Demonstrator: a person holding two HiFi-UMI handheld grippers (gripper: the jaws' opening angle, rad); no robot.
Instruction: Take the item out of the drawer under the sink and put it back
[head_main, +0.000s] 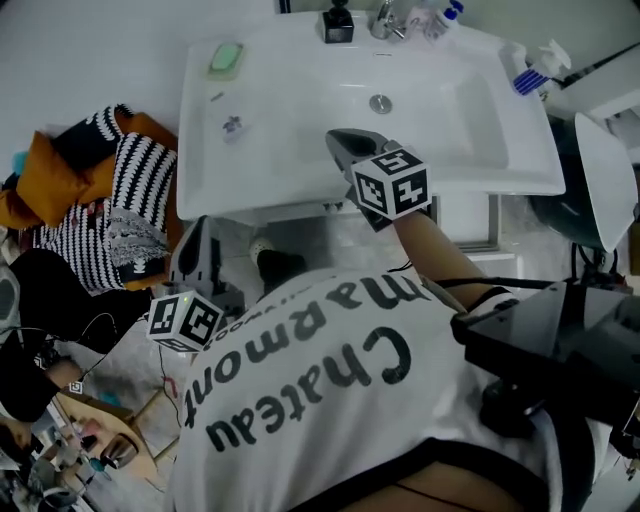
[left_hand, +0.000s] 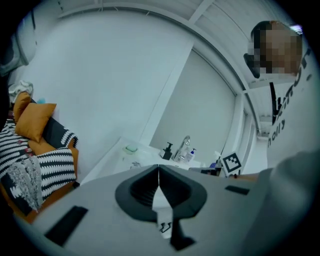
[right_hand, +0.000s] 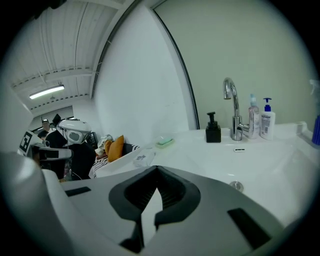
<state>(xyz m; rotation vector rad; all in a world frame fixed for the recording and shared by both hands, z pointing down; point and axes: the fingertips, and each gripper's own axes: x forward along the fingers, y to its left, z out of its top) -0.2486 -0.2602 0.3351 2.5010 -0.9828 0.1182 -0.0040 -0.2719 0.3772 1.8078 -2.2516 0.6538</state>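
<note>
Both pinched closed, empty: left gripper (head_main: 193, 240) at 7 o'clock of sink (head_main: 205, 170), right gripper (head_main: 340, 143) over its front rim. No item seen; weight, grip spot can't be judged.

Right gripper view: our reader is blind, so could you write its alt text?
The right gripper has shut, empty jaws over a white sink. At its back stand a chrome faucet and a black soap dispenser.

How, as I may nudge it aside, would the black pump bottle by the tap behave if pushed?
The black pump bottle looks squat and square, so probably slides rather than tips. The glossy sink rim likely lets it skid.
</note>
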